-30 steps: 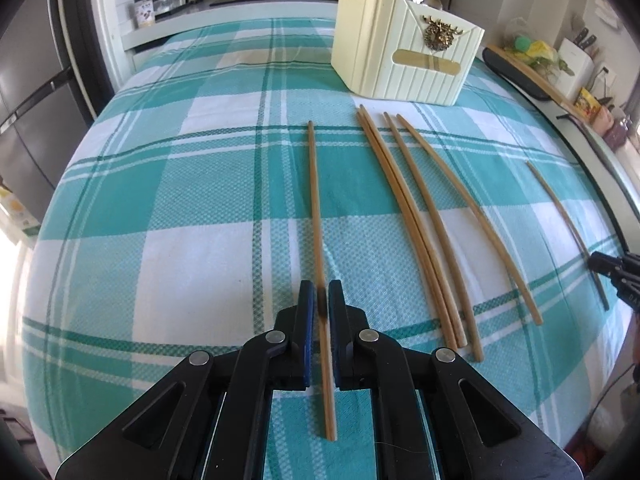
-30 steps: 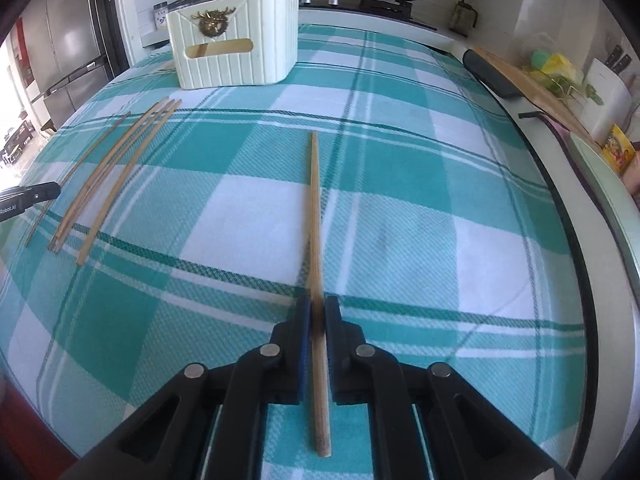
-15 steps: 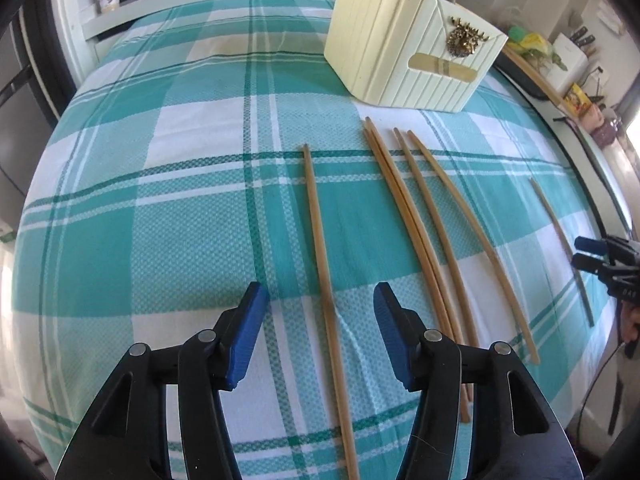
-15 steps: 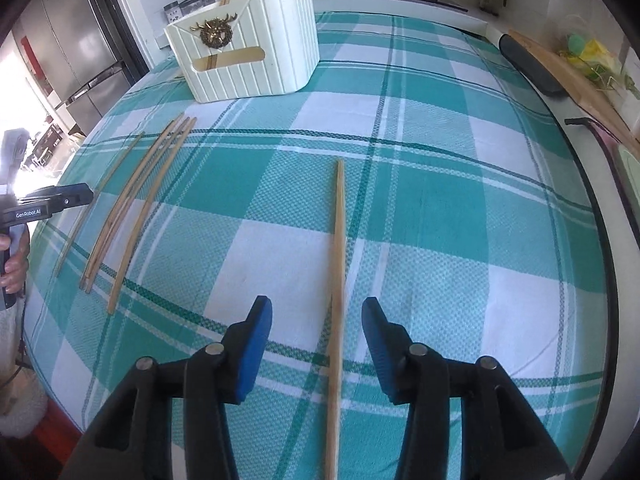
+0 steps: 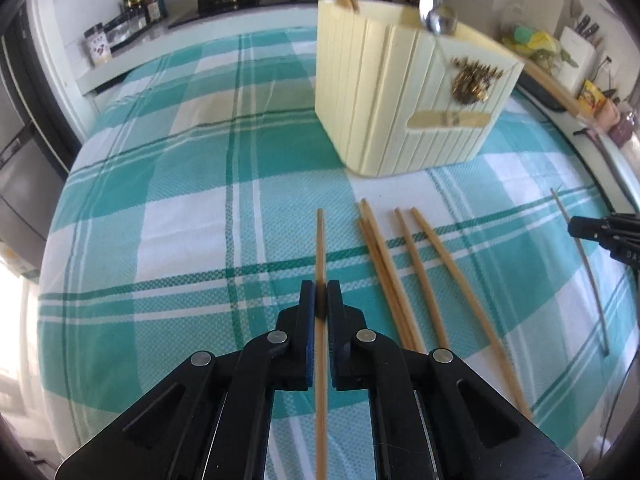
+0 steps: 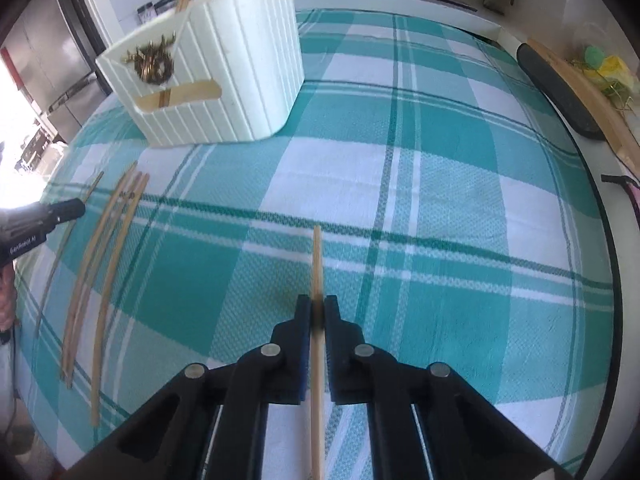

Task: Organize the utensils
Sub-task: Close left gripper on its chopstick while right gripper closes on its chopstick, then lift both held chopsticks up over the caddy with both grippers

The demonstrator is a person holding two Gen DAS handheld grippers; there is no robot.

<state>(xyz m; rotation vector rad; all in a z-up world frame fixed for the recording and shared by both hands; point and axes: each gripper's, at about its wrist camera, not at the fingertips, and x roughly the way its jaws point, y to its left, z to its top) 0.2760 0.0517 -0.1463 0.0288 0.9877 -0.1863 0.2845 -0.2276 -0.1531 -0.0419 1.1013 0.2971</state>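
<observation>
- Both tongs, spread wide half a second back, now pinch one chopstick apiece: my left gripper [image 5: 321, 294] holds the left chopstick [image 5: 320, 248], my right gripper [image 6: 317, 309] holds the right chopstick [image 6: 317, 264]. Each stick seems lifted off the checked tablecloth [image 5: 192, 216], its tip aimed toward the cream holder [image 5: 400, 92].
- Largest risk: the holder tips if a stick strikes its wall (it stands free on cloth).
- Next: a long stick pivots in a narrow pinch and droops past the opening.
- Next: both hands converge on one opening and the sticks clash.
- Smallest: the four loose chopsticks [image 5: 404, 280] get swept as I pass.
</observation>
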